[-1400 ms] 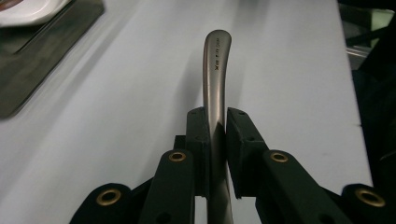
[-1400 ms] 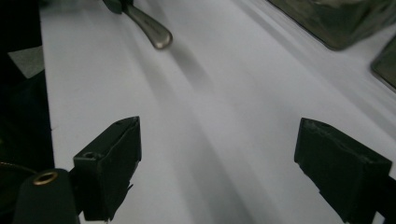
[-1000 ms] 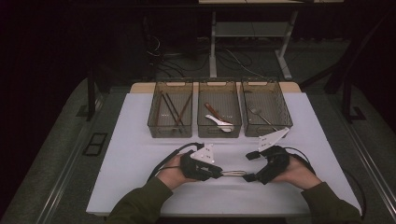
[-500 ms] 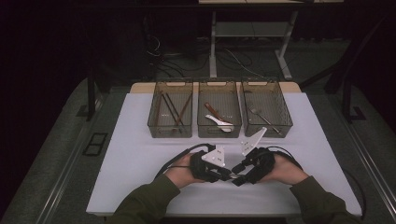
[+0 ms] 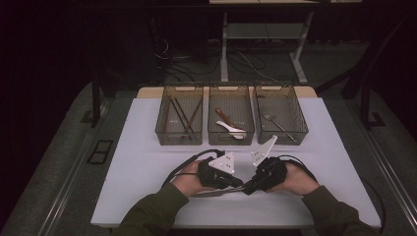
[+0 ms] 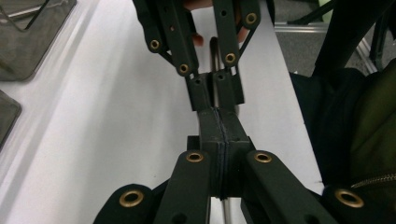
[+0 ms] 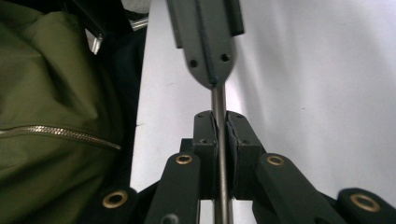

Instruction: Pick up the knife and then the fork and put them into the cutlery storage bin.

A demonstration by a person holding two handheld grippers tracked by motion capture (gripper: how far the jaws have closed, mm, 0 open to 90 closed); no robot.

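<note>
A thin metal rod (image 7: 218, 100) runs level between my two grippers, which meet tip to tip low over the white table (image 5: 147, 162) near its front edge. My left gripper (image 5: 238, 184) (image 6: 219, 112) is shut on one end, and the rod (image 6: 224, 212) shows below its pressed pads; its jaws have just tightened. My right gripper (image 5: 248, 188) (image 7: 219, 116) faces it. Its jaws have just been closing with the rod between them, and the pads now press on it. In each gripper view the other gripper shows just ahead: the right gripper (image 6: 215, 88) and the left gripper (image 7: 212, 79).
Three clear bins stand in a row at mid-table: the left bin (image 5: 180, 140) holds dark chopsticks (image 5: 183, 115), the middle bin (image 5: 231, 140) spoons (image 5: 228, 125), the right bin (image 5: 282, 140) a fork (image 5: 273, 120). Black cables loop beside both hands. A person's green sleeves come in from below.
Both hands have come together toward the middle, the right one moving left the most. The right gripper's jaws have closed onto the rod that the left gripper holds.
</note>
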